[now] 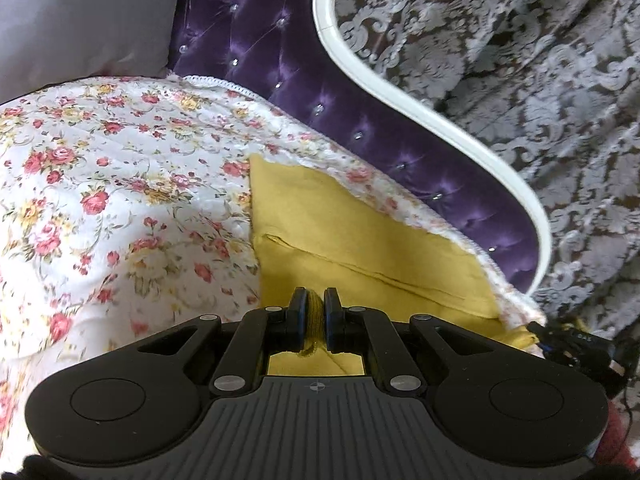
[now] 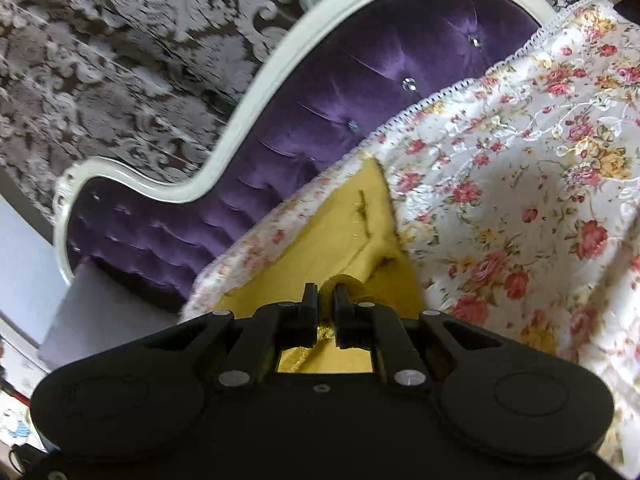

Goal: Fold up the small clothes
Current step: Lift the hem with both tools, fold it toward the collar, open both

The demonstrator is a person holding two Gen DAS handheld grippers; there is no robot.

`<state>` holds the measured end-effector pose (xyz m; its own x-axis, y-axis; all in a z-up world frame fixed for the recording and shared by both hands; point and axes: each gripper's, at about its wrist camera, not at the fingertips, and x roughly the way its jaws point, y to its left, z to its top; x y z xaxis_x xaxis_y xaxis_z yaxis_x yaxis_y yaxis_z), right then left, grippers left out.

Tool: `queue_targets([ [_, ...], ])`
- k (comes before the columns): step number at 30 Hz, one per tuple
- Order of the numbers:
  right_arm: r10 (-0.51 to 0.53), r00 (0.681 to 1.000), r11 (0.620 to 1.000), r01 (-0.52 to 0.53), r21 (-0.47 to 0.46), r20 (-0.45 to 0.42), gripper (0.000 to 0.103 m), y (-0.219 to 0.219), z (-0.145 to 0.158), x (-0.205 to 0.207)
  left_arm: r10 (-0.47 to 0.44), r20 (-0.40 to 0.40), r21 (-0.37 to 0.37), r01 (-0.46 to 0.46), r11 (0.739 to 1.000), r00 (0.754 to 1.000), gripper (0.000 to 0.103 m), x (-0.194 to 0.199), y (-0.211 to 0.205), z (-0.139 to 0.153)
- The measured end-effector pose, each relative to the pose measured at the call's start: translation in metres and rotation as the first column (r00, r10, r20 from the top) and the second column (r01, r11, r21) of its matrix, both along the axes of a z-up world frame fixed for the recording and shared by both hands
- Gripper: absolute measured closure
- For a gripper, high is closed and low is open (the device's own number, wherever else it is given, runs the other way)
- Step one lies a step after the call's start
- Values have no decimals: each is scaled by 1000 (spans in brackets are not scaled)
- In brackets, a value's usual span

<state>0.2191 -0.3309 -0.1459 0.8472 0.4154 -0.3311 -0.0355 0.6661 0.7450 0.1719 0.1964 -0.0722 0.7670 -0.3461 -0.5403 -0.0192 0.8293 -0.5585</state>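
A small yellow garment (image 1: 352,236) lies stretched over the floral bedspread (image 1: 112,184), a seam running across it. My left gripper (image 1: 314,300) is shut on a bunched edge of the yellow cloth, which shows between its blue pads. At the right edge of the left wrist view the other gripper's black fingers (image 1: 568,344) hold the garment's far corner. In the right wrist view the same yellow garment (image 2: 344,236) runs forward from my right gripper (image 2: 325,292), which is shut on a gathered fold of it. Both tools hold the cloth's near edge off the bed.
A purple tufted headboard (image 1: 280,64) with a white curved frame (image 1: 420,112) borders the bed. Behind it hangs a grey lace curtain (image 1: 520,60). A white pillow (image 1: 80,20) sits at the upper left. In the right wrist view the headboard (image 2: 320,120) lies left of the bedspread (image 2: 520,180).
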Motion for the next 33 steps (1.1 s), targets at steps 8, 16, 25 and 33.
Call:
queue_targets([
  [8, -79, 997, 997, 78, -18, -26, 74, -8, -13, 10, 21, 2, 5, -21, 1000, 1000, 60, 22, 8, -6],
  [16, -17, 999, 973, 27, -231, 46, 40, -1, 6, -9, -24, 5, 113, 23, 993, 1000, 39, 12, 1, -3],
  [25, 173, 983, 785, -103, -610, 58, 30, 52, 12, 8, -107, -32, 242, 112, 964, 994, 39, 15, -22, -19],
  [33, 232, 972, 765, -156, -624, 40, 31, 59, 3, 26, -132, -38, 287, 137, 948, 991, 39, 23, -27, -26],
])
